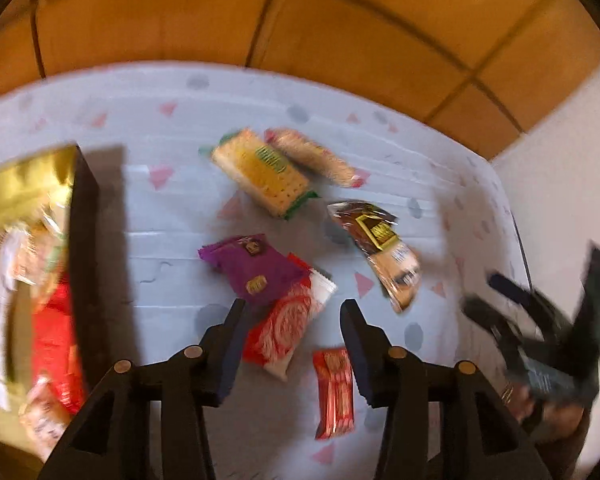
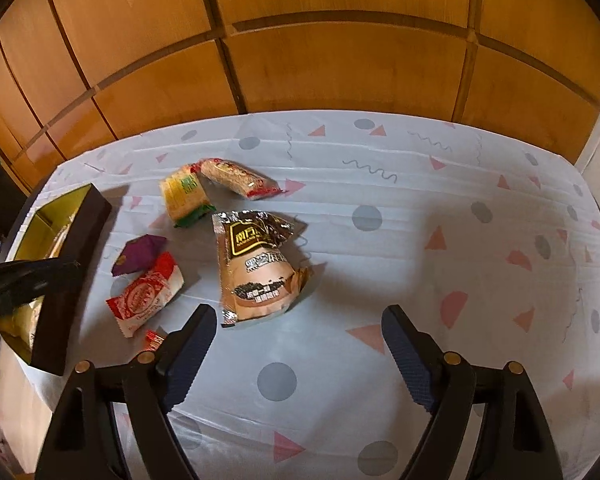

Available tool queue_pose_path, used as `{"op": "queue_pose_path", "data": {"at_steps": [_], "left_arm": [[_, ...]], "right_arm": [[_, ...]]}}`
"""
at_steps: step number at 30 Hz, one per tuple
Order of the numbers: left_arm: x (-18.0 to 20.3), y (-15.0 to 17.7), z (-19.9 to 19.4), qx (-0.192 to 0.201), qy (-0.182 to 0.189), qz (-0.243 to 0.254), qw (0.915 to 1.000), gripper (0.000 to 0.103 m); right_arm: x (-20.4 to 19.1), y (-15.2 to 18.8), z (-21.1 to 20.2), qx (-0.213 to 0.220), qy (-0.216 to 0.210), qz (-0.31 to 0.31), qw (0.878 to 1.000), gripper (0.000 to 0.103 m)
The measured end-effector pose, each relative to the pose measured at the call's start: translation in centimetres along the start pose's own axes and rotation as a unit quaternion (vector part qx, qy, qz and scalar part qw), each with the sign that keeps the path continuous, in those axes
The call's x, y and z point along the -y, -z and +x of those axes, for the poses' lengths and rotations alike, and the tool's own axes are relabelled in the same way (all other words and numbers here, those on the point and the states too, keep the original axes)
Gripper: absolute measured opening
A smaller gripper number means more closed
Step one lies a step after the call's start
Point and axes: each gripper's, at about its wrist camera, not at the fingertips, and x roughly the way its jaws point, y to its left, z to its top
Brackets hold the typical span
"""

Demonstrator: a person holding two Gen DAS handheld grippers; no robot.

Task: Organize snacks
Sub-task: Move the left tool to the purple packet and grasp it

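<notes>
Six loose snack packets (image 2: 258, 266) beside one box (image 2: 74, 256).

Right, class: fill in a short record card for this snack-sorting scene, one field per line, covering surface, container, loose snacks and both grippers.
surface: table under a patterned cloth
container: dark box with gold lining at the table's left edge, already holding some snacks
loose snacks: green cracker pack, red-ended cracker pack, brown sesame pouch, purple packet, red-and-white packet, small red packet
left gripper: open, empty, above the red-and-white packet
right gripper: open, empty, near the brown sesame pouch
</notes>
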Motion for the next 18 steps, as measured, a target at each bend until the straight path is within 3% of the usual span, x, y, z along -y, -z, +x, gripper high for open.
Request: {"op": "queue_pose_path", "data": {"at_steps": [3, 7, 14, 18], "left_arm": [[-1.2, -1.4, 2.0, -0.023, -0.01, -0.05, 0.9984, 0.048], [-2.5, -2.7, 4.1, -0.052, 0.005, -0.11, 0.9926, 0.05], [-1.4, -3.7, 6.1, -0.062, -0.041, -0.096, 0.9926, 0.053], [-0.9, -4.5, 6.8, -0.07, -0.043, -0.097, 0.9919, 0.059]], "right_arm": [[0.0, -0.1, -0.3, 0.007, -0.004, 0.001, 1.0, 0.088], [-0.3, -0.2, -0.4, 0.009, -0.013, -0.006, 1.0, 0.089], [-1.1, -0.1, -0.7, 0.013, -0.015, -0.027, 0.999, 0.09], [-0.8, -0.1, -0.6, 0.011, -0.016, -0.025, 1.0, 0.091]]}}
